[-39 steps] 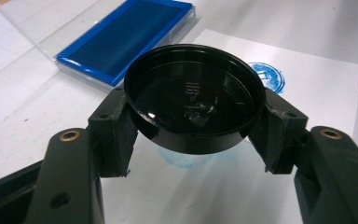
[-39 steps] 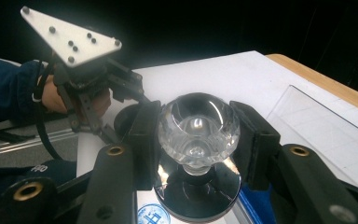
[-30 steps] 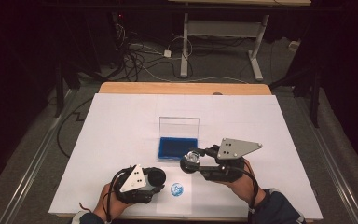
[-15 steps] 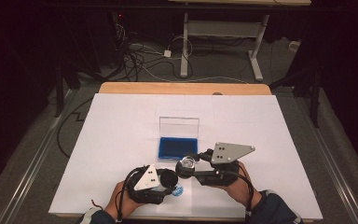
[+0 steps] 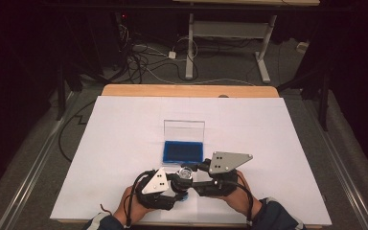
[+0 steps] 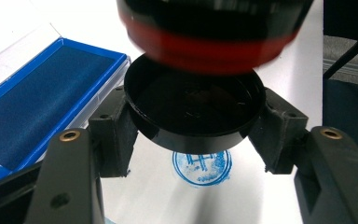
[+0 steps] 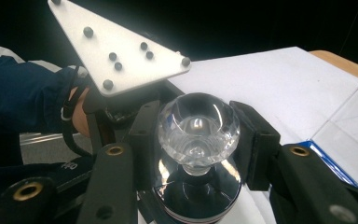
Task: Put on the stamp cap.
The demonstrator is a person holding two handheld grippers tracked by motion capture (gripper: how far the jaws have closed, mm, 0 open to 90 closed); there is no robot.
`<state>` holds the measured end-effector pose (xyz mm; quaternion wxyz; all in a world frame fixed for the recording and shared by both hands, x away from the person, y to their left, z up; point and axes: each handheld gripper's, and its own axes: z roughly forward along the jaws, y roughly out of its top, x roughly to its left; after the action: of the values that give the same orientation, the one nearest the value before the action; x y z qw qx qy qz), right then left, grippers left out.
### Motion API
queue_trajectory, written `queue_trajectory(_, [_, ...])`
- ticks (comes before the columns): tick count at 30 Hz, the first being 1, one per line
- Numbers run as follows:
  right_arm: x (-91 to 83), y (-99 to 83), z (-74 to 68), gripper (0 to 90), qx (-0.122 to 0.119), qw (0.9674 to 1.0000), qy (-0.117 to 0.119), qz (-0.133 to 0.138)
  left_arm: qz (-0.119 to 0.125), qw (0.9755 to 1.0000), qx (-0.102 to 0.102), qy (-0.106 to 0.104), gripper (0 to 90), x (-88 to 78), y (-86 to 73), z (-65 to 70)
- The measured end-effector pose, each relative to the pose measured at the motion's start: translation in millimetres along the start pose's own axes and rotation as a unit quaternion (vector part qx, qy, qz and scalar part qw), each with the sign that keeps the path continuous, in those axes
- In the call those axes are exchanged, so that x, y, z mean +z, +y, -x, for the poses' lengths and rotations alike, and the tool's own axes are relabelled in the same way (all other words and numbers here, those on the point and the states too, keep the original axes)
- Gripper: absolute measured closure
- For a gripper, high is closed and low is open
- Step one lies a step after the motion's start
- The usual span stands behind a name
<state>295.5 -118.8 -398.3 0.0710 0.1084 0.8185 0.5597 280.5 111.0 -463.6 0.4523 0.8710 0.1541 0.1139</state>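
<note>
Moved since the earlier frames: my left gripper [image 5: 176,188] has come in from beside the blue imprint [image 6: 202,165] to meet my right gripper [image 5: 191,176], just short of the ink pad [image 5: 183,152]. Left fingers [image 6: 114,128] are clamped on the black cap [image 6: 195,109], held right under the stamp [image 7: 198,154]. Right fingers [image 7: 254,140] are closed on its clear knob [image 7: 198,127]. With one print on the white surface [image 5: 124,143], I judge capping comes next.

Surface: wooden table [image 5: 187,90] covered by a large white paper sheet [image 5: 124,143]
On the sheet, centre: open blue rectangular ink pad [image 5: 183,152], clear lid upright behind it
On the sheet, near edge: round blue stamped mark [image 6: 201,167]
</note>
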Motion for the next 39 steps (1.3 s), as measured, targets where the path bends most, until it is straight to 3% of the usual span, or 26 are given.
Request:
queue_trajectory(10, [6.1,-3.5,-0.4,57.1,0.002,1.0,0.001,-0.004,0.015,0.9998,-0.013,-0.009,36.7,-3.1,0.4,-1.2])
queue_trajectory(39, [13.2,-7.8,-4.1,57.0,-0.022,0.9995,-0.003,-0.023,0.004,0.9998,-0.015,-0.009,36.8,-0.6,-0.1,-1.0])
